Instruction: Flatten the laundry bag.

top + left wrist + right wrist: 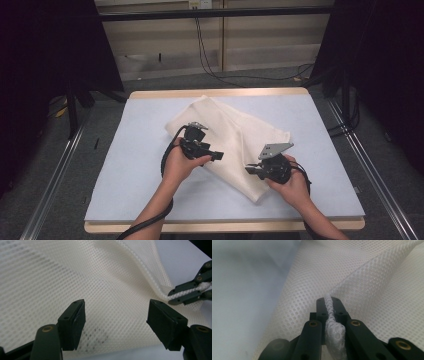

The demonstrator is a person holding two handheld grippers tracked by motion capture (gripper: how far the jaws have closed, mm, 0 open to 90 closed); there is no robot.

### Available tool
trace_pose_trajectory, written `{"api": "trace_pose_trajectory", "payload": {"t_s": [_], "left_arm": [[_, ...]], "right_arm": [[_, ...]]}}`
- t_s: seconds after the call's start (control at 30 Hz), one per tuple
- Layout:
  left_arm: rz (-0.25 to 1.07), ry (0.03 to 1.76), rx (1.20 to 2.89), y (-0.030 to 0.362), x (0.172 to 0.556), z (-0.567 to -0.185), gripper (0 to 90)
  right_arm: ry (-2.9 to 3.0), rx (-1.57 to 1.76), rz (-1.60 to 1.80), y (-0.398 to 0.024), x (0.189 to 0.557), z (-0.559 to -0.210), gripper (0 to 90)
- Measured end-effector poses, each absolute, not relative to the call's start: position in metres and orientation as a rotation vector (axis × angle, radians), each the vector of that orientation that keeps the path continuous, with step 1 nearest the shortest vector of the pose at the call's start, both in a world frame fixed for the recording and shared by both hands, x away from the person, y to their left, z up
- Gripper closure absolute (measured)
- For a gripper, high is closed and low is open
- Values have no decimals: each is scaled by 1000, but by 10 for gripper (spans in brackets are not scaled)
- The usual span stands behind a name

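Note:
A cream mesh cloth lies crumpled across the middle of the light blue mat. My left gripper hovers at the cloth's left side, and in the left gripper view its jaws stand open over the mesh with nothing pinched. My right gripper is at the cloth's near right part. In the right gripper view it is shut on the cloth's thick corded hem. The left gripper view also shows that right gripper holding the hem, slightly lifted.
The mat covers a wooden table whose far edge shows beyond the cloth. Black cables run over the floor behind it. Dark curtains stand at both sides, and metal rails flank the table.

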State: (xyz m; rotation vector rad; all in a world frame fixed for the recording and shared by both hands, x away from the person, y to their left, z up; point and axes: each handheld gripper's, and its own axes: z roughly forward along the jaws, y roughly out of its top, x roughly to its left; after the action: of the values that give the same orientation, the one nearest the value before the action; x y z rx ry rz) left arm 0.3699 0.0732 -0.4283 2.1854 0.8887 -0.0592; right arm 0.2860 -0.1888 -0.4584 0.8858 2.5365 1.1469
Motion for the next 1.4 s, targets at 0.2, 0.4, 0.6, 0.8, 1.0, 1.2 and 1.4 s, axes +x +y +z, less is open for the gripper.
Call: {"api": "trace_pose_trajectory", "payload": {"t_s": [0.2, 0.4, 0.6, 0.8, 1.0, 1.2, 1.4], "left_arm": [[-108, 872, 2184, 51, 372, -431, 306], [-151, 868, 2183, 38, 373, -431, 318], [-174, 891, 2171, 30, 374, -431, 351], [-250, 921, 2150, 18, 376, -436, 572], [-298, 915, 2197, 15, 376, -437, 872], [-316, 951, 2182, 33, 377, -435, 881], [-322, 954, 2131, 47, 371, -430, 882]], "right_arm": [[2548, 859, 1145, -186, 283, -460, 865], [2542, 825, 1166, -183, 280, -454, 865], [2546, 766, 1176, -175, 278, -450, 865], [2557, 720, 1173, -168, 276, -447, 865], [2555, 730, 1195, -166, 275, -446, 859], [2518, 837, 1242, -182, 277, -443, 663], [2470, 970, 1296, -211, 281, -440, 519]]}}
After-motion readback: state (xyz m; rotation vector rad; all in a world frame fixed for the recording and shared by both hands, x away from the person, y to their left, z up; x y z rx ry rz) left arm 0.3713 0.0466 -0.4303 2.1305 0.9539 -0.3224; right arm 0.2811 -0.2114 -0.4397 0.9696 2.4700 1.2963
